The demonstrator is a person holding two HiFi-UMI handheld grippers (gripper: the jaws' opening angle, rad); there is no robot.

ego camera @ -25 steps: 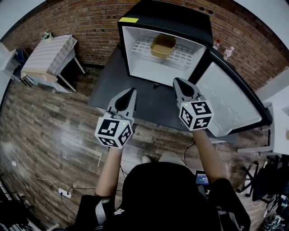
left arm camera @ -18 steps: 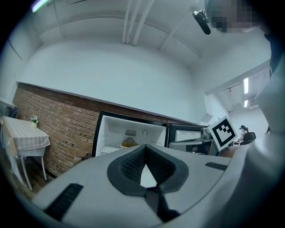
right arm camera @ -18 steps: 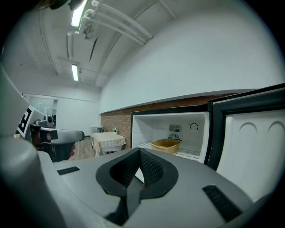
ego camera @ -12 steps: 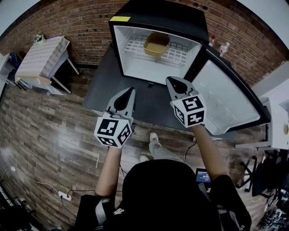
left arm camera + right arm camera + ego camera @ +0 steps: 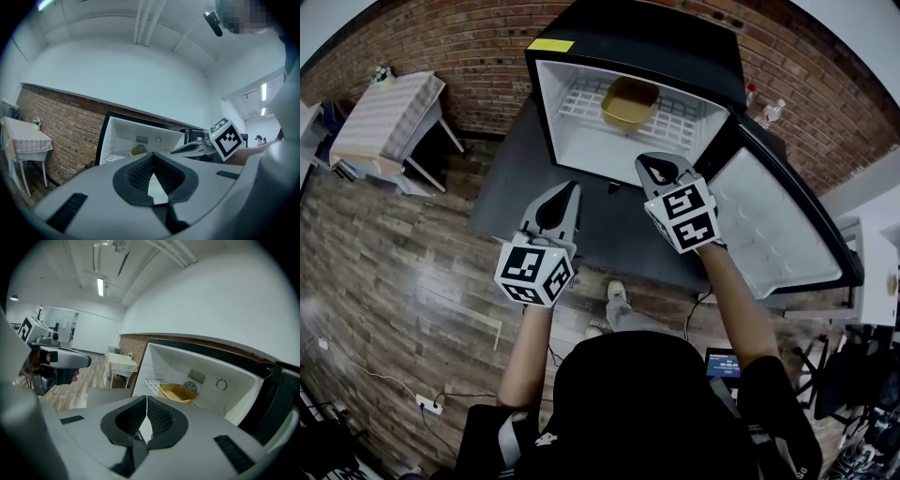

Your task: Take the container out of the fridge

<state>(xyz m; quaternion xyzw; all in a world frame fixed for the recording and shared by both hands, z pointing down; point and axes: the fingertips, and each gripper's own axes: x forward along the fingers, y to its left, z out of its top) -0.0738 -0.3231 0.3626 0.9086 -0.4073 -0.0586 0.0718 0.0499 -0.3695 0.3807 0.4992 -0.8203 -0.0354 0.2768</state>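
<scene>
Head view: black mini fridge with a white inside (image 5: 581, 141) stands open against the brick wall (image 5: 441, 37), its door (image 5: 769, 225) swung out to the right. On the white wire shelf (image 5: 675, 117) at the back sits the yellow rectangular plastic container (image 5: 629, 103), mouth up, long axis running roughly side to side across the shelf. Only its own yellow floor shows inside. The left gripper (image 5: 571, 187) and the right gripper (image 5: 652, 160) hover in front of the fridge, apart from the container, with the right one nearer the opening.

Left gripper view: the left gripper (image 5: 151, 155) is clenched on nothing, its pads meeting at the tip. It hides most of the fridge (image 5: 136, 136); the container is only a yellowish sliver (image 5: 138, 151), hard to make out.

Right gripper view: the right gripper (image 5: 146, 398) is likewise clenched and empty. Beyond it the container (image 5: 177, 393) rests on the shelf, one corner toward the camera, its lower edge cut off by the gripper's body.
</scene>
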